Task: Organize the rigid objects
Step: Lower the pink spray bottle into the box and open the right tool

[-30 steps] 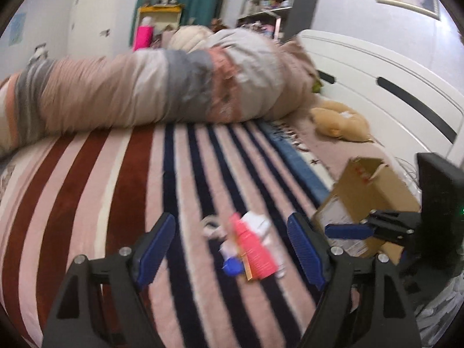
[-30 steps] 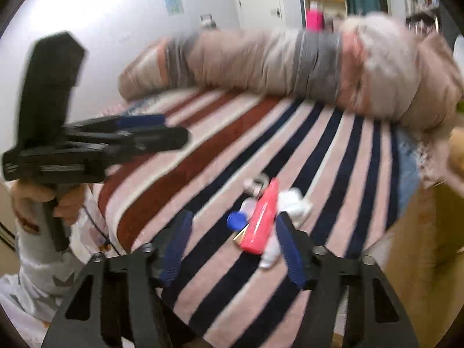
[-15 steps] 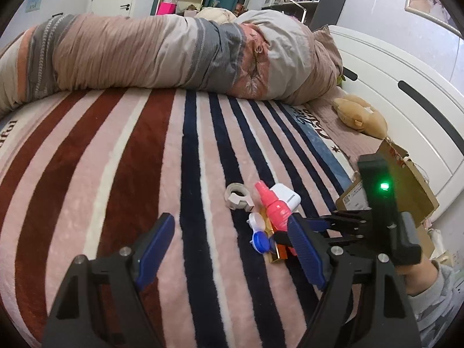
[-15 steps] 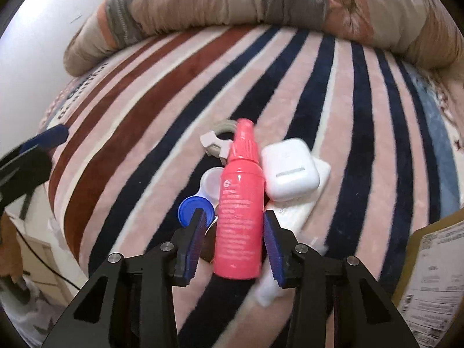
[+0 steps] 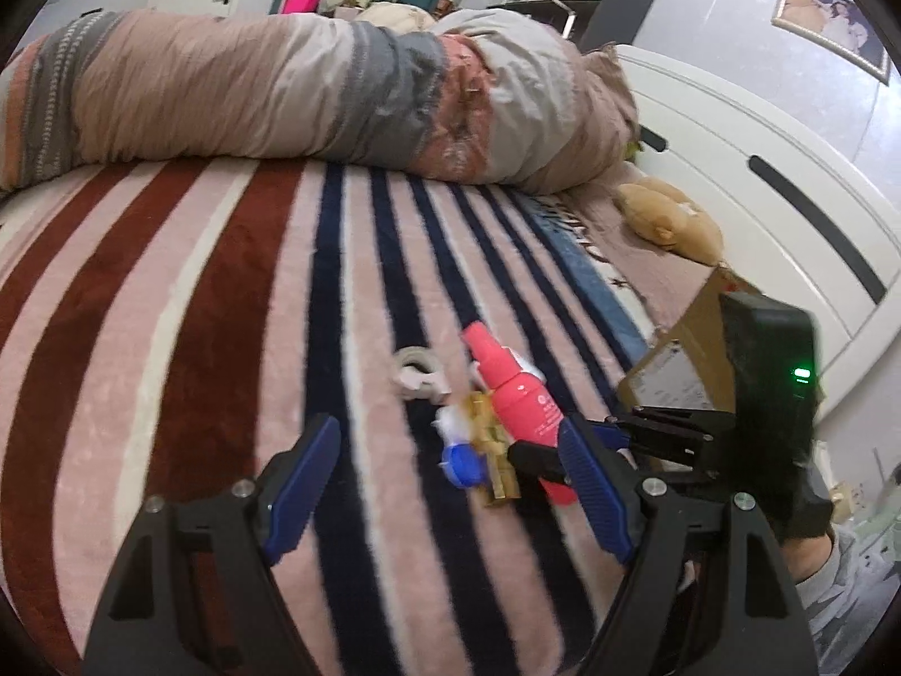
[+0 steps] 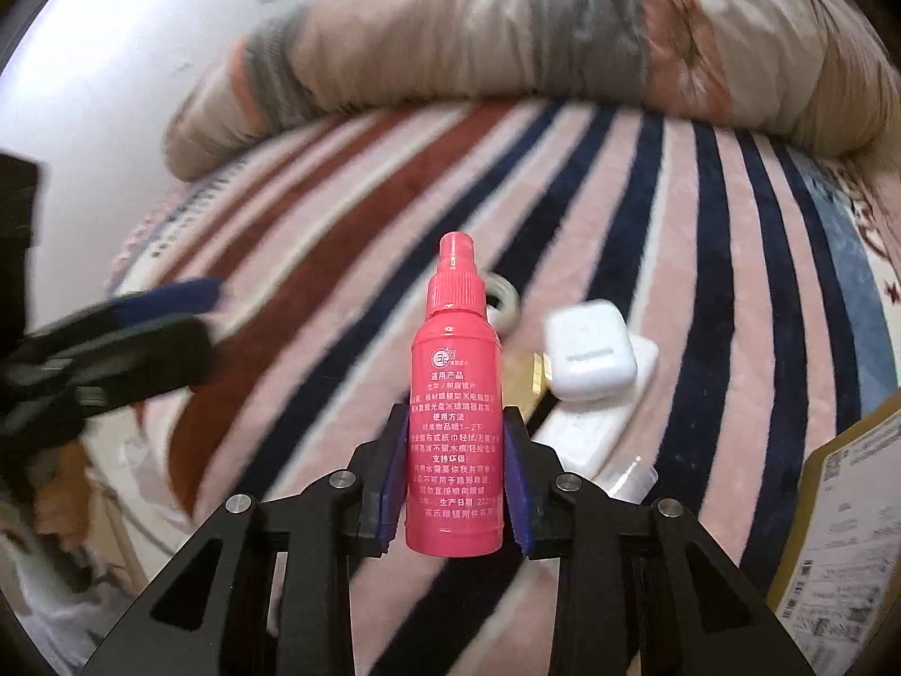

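My right gripper (image 6: 455,470) is shut on a pink spray bottle (image 6: 455,411) and holds it lifted above the striped blanket; it also shows in the left wrist view (image 5: 521,400). Below lie a white earbud case (image 6: 588,355), a flat white box (image 6: 585,431), a gold object (image 5: 495,450), a blue cap (image 5: 459,462) and a white tape ring (image 5: 414,374). My left gripper (image 5: 450,479) is open and empty, just in front of this pile.
A cardboard box (image 5: 676,360) stands at the bed's right edge, also in the right wrist view (image 6: 833,512). A rolled duvet (image 5: 315,90) lies across the far side. A plush toy (image 5: 670,219) sits by the white headboard (image 5: 788,169).
My right gripper has closed on the pink bottle and lifted it off the pile. The left gripper has shifted slightly and stays open.
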Motion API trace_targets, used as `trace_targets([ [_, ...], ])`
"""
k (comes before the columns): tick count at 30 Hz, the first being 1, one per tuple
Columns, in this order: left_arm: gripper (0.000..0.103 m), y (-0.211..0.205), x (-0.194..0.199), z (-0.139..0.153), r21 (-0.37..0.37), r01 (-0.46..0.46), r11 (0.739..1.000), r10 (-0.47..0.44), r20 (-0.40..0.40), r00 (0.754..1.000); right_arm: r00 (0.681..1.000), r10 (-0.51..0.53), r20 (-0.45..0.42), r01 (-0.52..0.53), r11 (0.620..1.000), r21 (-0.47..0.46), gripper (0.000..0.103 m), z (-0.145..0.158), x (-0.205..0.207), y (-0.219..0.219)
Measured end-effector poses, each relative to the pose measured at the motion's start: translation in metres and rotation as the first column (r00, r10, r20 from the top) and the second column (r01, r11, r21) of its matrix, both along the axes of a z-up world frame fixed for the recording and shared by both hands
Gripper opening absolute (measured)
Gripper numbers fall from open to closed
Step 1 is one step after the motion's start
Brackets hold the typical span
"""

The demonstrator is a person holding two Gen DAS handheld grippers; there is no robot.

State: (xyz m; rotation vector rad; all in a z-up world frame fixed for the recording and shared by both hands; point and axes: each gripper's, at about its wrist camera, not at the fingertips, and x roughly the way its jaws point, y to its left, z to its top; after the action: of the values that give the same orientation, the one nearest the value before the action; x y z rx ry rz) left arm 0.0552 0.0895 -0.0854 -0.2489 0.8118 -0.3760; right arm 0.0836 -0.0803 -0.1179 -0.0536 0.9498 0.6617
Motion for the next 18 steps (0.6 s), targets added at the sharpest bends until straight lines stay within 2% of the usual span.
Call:
trace_targets([
  [6, 0.077, -0.026, -0.006, 0.029, -0.098, 0.118, 0.988, -0.112, 0.065, 0.992, 0.990, 0.094, 0.107, -0.104, 0.991, 0.085, 0.026, 0.047, -0.038, -0.004],
  [7, 0.074, -0.029, -0.007, 0.033, -0.106, 0.125, 0.987, -0.118, 0.071, 0.991, 0.986, 0.104, 0.131, -0.117, 0.988, 0.098, 0.026, 0.054, -0.044, -0.007],
  [11, 0.049, -0.048, -0.010, 0.056, -0.134, 0.174, 0.976, -0.159, 0.112, 0.981, 0.970, 0.118, 0.213, -0.148, 0.980, 0.131, 0.026, 0.081, -0.065, -0.024],
  [13, 0.037, -0.062, -0.012, 0.069, -0.109, 0.202, 0.973, -0.184, 0.155, 0.971, 0.966, 0.109, 0.234, -0.145, 0.979, 0.146, 0.026, 0.087, -0.071, -0.040],
  [16, 0.035, -0.091, -0.018, 0.088, -0.051, 0.243, 0.969, -0.228, 0.201, 0.953, 0.962, 0.072, 0.265, -0.119, 0.979, 0.166, 0.026, 0.099, -0.077, -0.064],
  [18, 0.032, -0.119, -0.022, 0.103, -0.008, 0.285, 0.959, -0.275, 0.236, 0.932, 0.959, 0.042, 0.281, -0.097, 0.978, 0.185, 0.026, 0.107, -0.079, -0.082],
])
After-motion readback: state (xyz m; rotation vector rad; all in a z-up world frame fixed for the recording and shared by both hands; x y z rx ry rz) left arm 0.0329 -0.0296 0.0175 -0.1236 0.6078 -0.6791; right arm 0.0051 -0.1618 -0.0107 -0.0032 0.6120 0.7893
